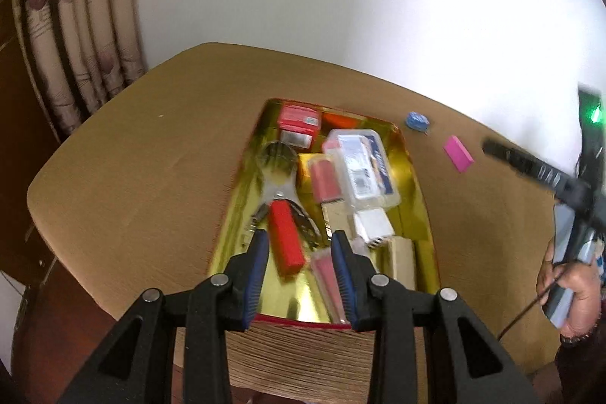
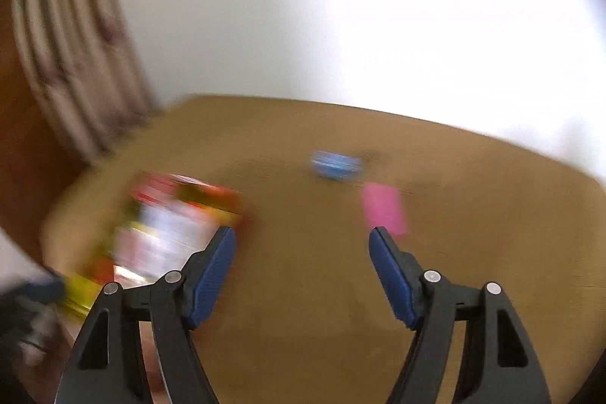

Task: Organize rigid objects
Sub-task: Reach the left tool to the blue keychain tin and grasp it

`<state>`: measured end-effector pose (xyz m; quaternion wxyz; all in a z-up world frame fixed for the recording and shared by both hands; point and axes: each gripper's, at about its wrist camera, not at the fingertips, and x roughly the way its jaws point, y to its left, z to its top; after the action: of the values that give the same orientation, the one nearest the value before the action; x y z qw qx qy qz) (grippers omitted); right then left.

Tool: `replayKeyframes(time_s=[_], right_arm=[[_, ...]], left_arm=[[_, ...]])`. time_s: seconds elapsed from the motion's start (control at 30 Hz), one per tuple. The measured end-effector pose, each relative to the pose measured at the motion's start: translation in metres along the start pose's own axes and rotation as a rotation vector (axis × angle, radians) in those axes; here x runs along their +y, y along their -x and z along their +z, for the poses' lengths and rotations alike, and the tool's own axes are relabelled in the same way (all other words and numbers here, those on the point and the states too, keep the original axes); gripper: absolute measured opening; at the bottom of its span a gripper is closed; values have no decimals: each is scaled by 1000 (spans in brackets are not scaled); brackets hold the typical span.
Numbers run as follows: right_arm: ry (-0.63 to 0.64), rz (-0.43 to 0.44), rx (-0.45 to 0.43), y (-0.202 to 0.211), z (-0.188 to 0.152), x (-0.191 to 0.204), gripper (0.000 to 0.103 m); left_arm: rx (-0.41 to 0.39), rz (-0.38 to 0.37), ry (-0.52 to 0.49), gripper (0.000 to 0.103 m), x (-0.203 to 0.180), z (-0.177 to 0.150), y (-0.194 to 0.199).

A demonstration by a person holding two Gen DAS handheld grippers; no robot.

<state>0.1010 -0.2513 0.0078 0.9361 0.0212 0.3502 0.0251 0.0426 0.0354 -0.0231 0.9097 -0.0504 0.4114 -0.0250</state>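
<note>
Currently the left gripper (image 1: 299, 241) hangs empty, jaws apart, over the gold tray (image 1: 420, 211); the right gripper (image 2: 303, 233) gapes wide near the pink eraser (image 2: 383, 209) on the counter (image 2: 303, 271).

The mirror-glossy gold foil lining of the shallow tray (image 1: 411, 177) is throwing back bright reflections, while the tan wood-grain tabletop (image 1: 151, 158) around it is looking matt and finely lined. Inside, the clear hard-plastic lidded box (image 1: 363, 165) is showing a smooth sheen, the bare-metal pliers with red plastic-coated handles (image 1: 278, 184) are gleaming at the head, and the black plastic left gripper (image 1: 301, 245) is looking matt with ribbed blue fingers (image 1: 257, 271). In the blurred right-wrist view the pink rectangular block (image 2: 384, 209) is probably matt rubber or foam, and the beige patterned cloth curtain (image 1: 75, 36) is hanging in soft folds.
</note>
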Motion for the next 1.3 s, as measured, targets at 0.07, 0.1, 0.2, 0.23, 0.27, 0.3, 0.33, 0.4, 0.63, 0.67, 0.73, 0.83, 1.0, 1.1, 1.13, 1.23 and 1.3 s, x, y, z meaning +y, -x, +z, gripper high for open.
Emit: replayKeyframes(time_s=[0.07, 0.1, 0.2, 0.23, 0.27, 0.3, 0.33, 0.4, 0.63, 0.67, 0.73, 0.83, 1.0, 1.1, 1.13, 1.23, 1.3], right_arm=[[13, -119, 15, -4, -21, -33, 71], [8, -155, 27, -6, -29, -48, 71], [-58, -184, 41, -8, -42, -85, 71], [-67, -190, 43, -8, -46, -94, 71], [-71, -205, 42, -9, -48, -101, 71], [-73, -216, 37, -10, -50, -106, 71], [-74, -216, 32, -10, -53, -110, 71], [-86, -204, 19, -10, -59, -114, 74], [-152, -97, -34, 1, -70, -129, 83], [-157, -82, -40, 2, -71, -130, 83], [-161, -51, -55, 6, -70, -129, 85], [-164, -20, -83, 5, -69, -128, 86], [-168, 31, -119, 10, -67, -125, 88], [-176, 50, -123, 4, -64, -125, 88], [-179, 57, -123, 1, -64, -124, 89], [-182, 75, -123, 1, -65, -124, 89], [-183, 84, -127, 3, -66, -125, 89]], left_arm=[[7, -9, -24, 34, -9, -1, -2], [16, -22, -48, 34, -18, -2, -2], [17, -55, -91, 34, -36, -2, 0], [20, -61, -104, 34, -44, -1, 0], [24, -78, -122, 34, -54, 2, 1], [25, -96, -131, 34, -61, 6, 1], [27, -114, -143, 34, -70, 10, 2], [32, -155, -170, 34, -89, 24, 1], [88, -352, -217, 34, -151, 77, -22], [100, -355, -221, 34, -159, 85, -28], [136, -347, -261, 35, -177, 102, -45], [178, -232, -333, 35, -202, 128, -79], [278, -143, -269, 35, -211, 162, -137], [294, -102, -218, 35, -219, 178, -167], [300, -76, -221, 35, -223, 182, -176], [302, -17, -230, 36, -233, 188, -203], [341, 13, -228, 36, -237, 191, -226]])
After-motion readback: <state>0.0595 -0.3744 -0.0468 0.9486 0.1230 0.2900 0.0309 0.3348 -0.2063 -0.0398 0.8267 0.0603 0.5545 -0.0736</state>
